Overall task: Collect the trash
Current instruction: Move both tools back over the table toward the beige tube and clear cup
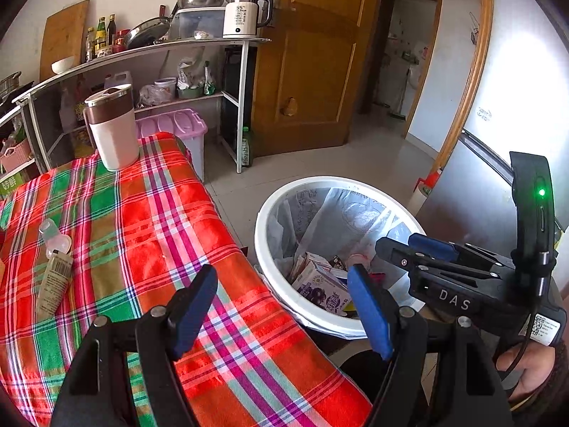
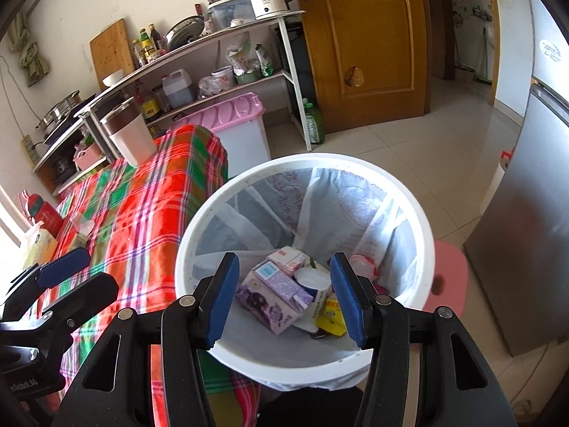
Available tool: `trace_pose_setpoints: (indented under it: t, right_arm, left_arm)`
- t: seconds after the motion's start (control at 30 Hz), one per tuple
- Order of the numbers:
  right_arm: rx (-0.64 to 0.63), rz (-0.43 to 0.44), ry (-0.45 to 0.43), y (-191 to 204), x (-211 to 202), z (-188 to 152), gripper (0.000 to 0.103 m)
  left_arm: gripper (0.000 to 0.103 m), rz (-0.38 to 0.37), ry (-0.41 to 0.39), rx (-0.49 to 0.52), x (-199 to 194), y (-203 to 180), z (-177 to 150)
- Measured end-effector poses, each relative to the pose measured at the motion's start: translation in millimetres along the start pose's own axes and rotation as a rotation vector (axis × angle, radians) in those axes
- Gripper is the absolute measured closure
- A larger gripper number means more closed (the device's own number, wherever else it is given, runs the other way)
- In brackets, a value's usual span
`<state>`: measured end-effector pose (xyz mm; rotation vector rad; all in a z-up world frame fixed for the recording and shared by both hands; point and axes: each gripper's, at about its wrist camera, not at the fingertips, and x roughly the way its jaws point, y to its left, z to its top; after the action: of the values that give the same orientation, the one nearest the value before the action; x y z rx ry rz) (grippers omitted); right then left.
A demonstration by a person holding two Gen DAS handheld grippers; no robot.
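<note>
Above the round white bin [image 2: 419, 213], both tools [image 2: 282, 297] [image 1: 284, 306] gape empty.

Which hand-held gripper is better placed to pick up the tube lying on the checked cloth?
Probably the left hand-held gripper: it is open, empty and over the cloth, where the tube lies. The right hand-held gripper, also empty, points into the bin.
</note>
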<state>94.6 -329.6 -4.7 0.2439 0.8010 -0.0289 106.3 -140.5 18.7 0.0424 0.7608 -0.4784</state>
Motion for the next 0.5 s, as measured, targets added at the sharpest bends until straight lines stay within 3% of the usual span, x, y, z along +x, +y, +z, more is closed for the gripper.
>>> trace_pose_setpoints:
  t: [0.5]
  right_arm:
    - [-0.061,0.09,-0.03,57.5,0.1,-8.0,0.049]
  left_arm:
    - [0.026,0.088,-0.041,-0.107,-32.0,63.6,-21.9]
